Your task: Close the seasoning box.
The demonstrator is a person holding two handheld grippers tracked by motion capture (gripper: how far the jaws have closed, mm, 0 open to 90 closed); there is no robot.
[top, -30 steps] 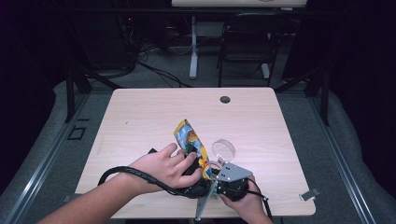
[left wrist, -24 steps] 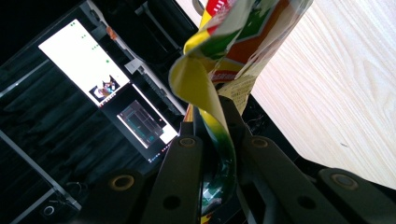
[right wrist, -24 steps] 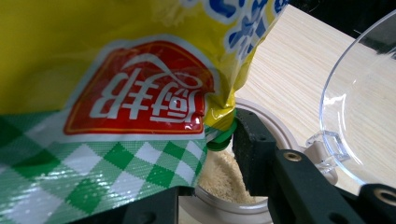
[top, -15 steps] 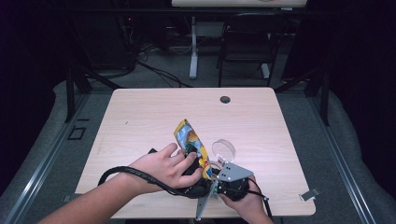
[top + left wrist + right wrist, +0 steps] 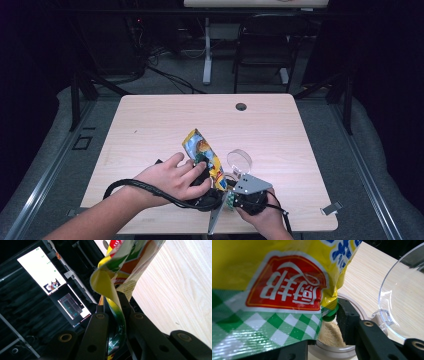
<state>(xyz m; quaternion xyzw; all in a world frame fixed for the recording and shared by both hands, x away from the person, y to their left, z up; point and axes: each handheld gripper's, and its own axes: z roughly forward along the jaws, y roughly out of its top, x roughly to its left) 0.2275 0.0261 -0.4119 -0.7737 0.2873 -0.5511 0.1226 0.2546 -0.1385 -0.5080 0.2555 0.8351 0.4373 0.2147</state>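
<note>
A crinkled yellow foil snack bag [image 5: 202,152] with a red logo and green-white chequered band stands tilted just below the frame's centre, its lower end pinched, above a round beige tub [image 5: 332,336] of pale powder.

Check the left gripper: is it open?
No, the left gripper is shut on the yellow packet, pinching its folded edge.

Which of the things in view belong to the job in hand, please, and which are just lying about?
In use:
- yellow foil snack packet, clamped in the left gripper
- right gripper
- round beige container of crumbs
- clear plastic lid

Lying about:
- small metal clip at the wooden table edge
- monitors
</note>
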